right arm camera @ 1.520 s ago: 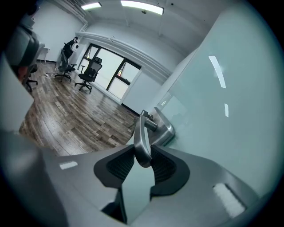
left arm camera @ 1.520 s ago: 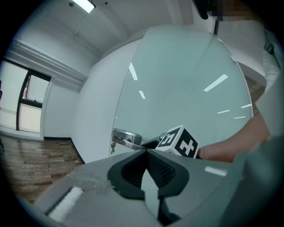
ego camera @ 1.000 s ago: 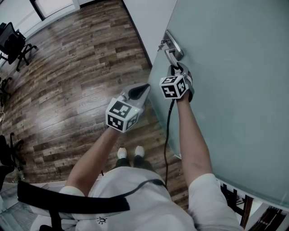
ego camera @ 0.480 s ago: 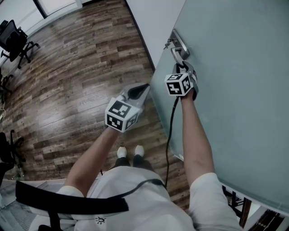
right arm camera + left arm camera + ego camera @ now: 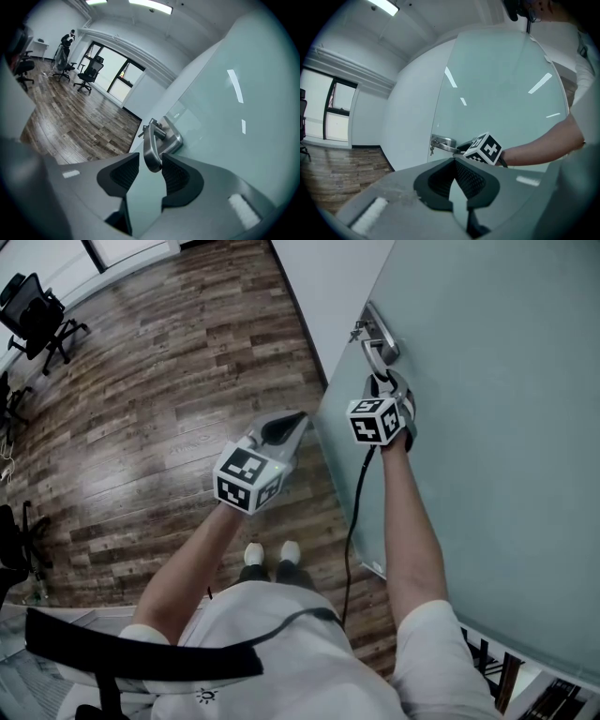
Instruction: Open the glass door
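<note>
- Head view: the camera sat on the person's head and looked steeply down, from about arm's length above both grippers. The wooden floor (image 5: 141, 381) filled the left of the frame and the glass door (image 5: 487, 427) the right
- Left gripper view: the camera rode on the left gripper (image 5: 286, 427) and faced almost level along its jaws toward the door's edge, standing somewhat back. It caught the marker cube (image 5: 485, 149) of the right gripper (image 5: 380, 385) from the side
- Right gripper view: the camera looked along its own jaws from very near the door handle (image 5: 151, 150), with distant windows (image 5: 110, 70) behind
- Shared field: door, handle and floor appeared in all three views
</note>
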